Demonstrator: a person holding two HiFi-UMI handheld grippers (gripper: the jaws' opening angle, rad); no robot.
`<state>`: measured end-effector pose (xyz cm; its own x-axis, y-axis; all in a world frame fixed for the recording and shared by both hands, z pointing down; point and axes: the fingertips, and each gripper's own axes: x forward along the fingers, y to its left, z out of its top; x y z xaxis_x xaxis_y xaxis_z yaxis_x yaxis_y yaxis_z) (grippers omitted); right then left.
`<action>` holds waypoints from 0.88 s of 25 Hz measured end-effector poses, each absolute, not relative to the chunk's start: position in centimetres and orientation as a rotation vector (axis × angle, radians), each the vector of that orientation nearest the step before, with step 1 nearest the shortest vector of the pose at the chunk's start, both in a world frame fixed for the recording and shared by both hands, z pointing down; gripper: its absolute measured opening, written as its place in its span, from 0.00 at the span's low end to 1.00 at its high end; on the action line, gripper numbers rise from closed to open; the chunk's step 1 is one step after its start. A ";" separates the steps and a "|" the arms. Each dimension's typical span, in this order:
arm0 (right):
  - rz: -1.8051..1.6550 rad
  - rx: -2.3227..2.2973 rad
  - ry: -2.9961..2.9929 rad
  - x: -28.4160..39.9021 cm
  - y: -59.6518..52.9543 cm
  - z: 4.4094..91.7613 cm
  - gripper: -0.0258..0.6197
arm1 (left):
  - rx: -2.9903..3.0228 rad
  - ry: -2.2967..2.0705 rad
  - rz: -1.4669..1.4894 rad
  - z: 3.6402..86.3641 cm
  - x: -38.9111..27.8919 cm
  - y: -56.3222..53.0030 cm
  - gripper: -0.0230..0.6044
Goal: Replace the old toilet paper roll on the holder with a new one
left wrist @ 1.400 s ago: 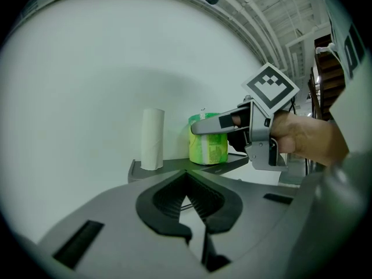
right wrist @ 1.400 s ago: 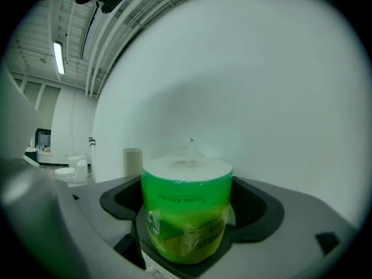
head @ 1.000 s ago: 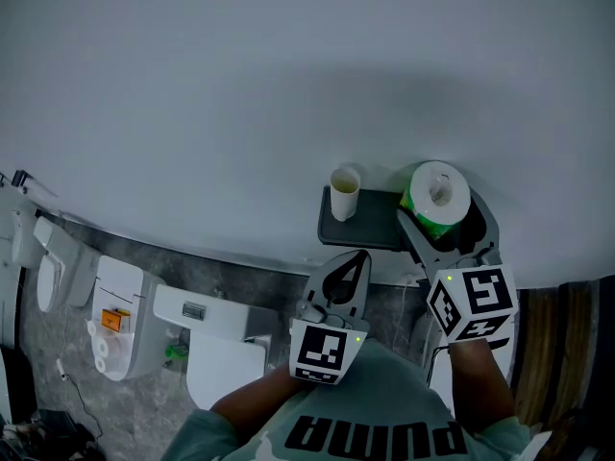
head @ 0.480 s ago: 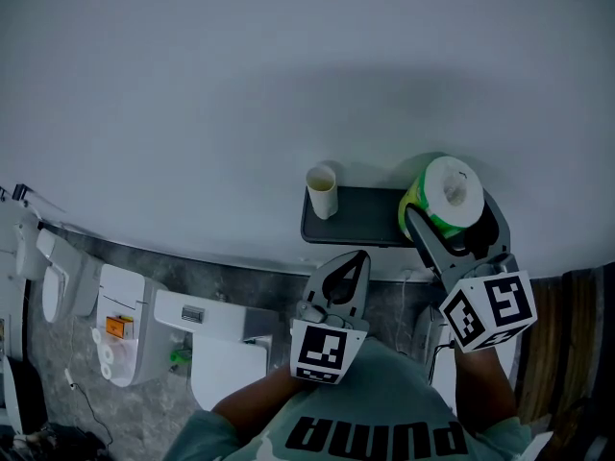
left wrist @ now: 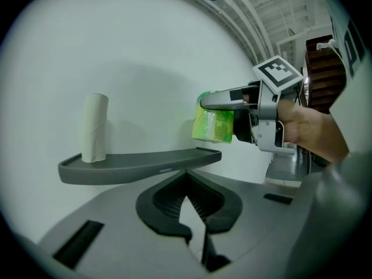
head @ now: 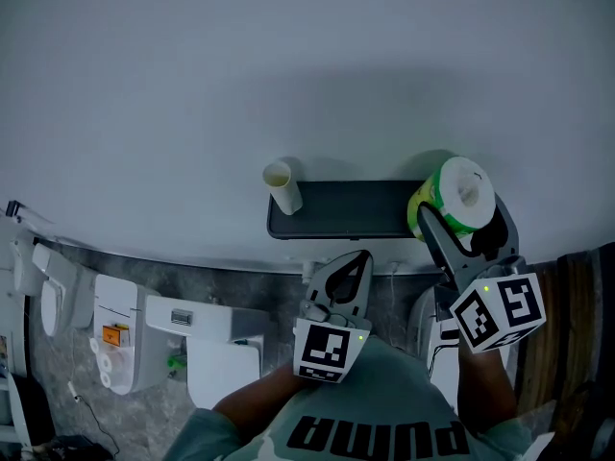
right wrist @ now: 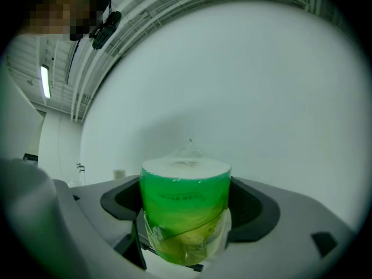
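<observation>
Down at the far left of the head view, white bathroom fixtures (head: 207, 339) stood on a grey floor. Against the plain white wall hung one dark grey shelf (head: 356, 221), and on its left end stood one bare cardboard tube (head: 282, 186), upright in the left gripper view (left wrist: 95, 127) and touching nothing else. Below the middle of the shelf, the left gripper (head: 359, 257) was held apart from it with its jaws drawn together and nothing between them. Of the two grippers, only the right gripper (head: 466, 221) carried anything: its jaws were clamped on the sides of one new toilet paper roll (head: 463, 192), wrapped in green plastic with its white end uppermost (right wrist: 185, 205). From the left gripper view that roll (left wrist: 214, 124) was at the right end of the shelf, just above it and not resting on it.
</observation>
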<state>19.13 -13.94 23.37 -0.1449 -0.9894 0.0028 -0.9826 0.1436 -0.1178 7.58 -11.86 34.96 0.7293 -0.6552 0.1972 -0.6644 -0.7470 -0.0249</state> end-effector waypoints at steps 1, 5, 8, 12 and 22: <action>-0.147 -2.012 2.304 19.8 -13.7 23.5 0.71 | 2.878 -1.091 0.301 35.1 8.1 -11.7 0.04; -0.195 -2.029 2.243 22.6 -12.4 24.2 0.71 | 2.883 -1.075 0.296 35.5 10.0 -10.8 0.04; -0.248 -2.026 2.204 24.5 -11.7 24.9 0.71 | 2.881 -1.074 0.296 35.9 11.3 -10.2 0.04; -0.323 -2.011 2.161 26.7 -11.1 26.1 0.71 | 2.866 -1.081 0.302 36.6 12.7 -9.6 0.04; -0.546 -1.941 2.086 29.3 -11.5 31.3 0.71 | 2.773 -1.147 0.320 40.1 13.6 -9.2 0.04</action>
<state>29.31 -11.51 31.29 -0.0891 -0.9930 0.0771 -0.9034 0.0480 -0.4261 13.57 -9.22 40.14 0.6900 -0.6825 0.2410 -0.7088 -0.7046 0.0337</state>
